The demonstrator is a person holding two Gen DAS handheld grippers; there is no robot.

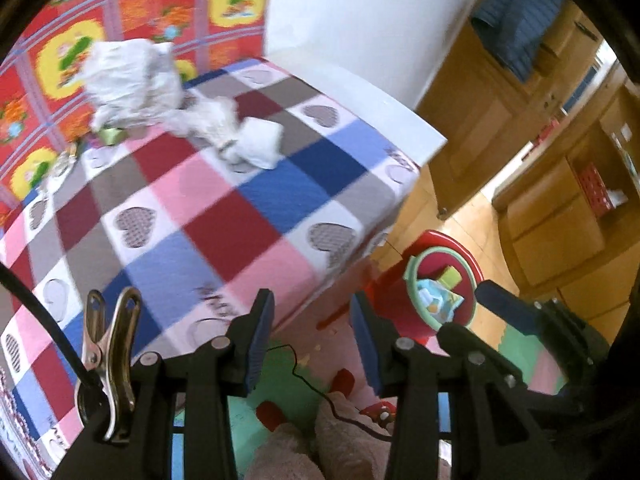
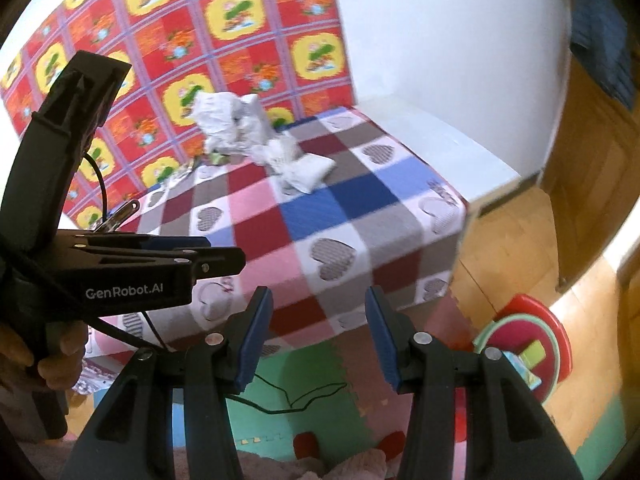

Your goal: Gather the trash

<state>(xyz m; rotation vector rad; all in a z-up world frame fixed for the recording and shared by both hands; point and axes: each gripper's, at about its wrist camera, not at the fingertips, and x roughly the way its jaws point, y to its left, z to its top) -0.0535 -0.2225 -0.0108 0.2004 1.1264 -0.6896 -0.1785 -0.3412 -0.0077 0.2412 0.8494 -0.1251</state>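
Crumpled white papers lie in a loose heap at the far side of a checkered blanket with hearts; smaller wads sit beside them. The right wrist view shows the same papers and wads. A red bin with a green rim stands on the floor right of the blanket's edge, with colourful wrappers inside; it appears again as the bin. My left gripper hovers open over the blanket's near edge, holding nothing. My right gripper is open too, with nothing between its pads. The left gripper shows side-on, held by a hand.
A red and yellow patterned cloth backs the blanket, with a white wall to its right. Wooden cabinets line the right side. Coloured foam mats and a thin black cable cover the floor below. A metal clip hangs at my left gripper.
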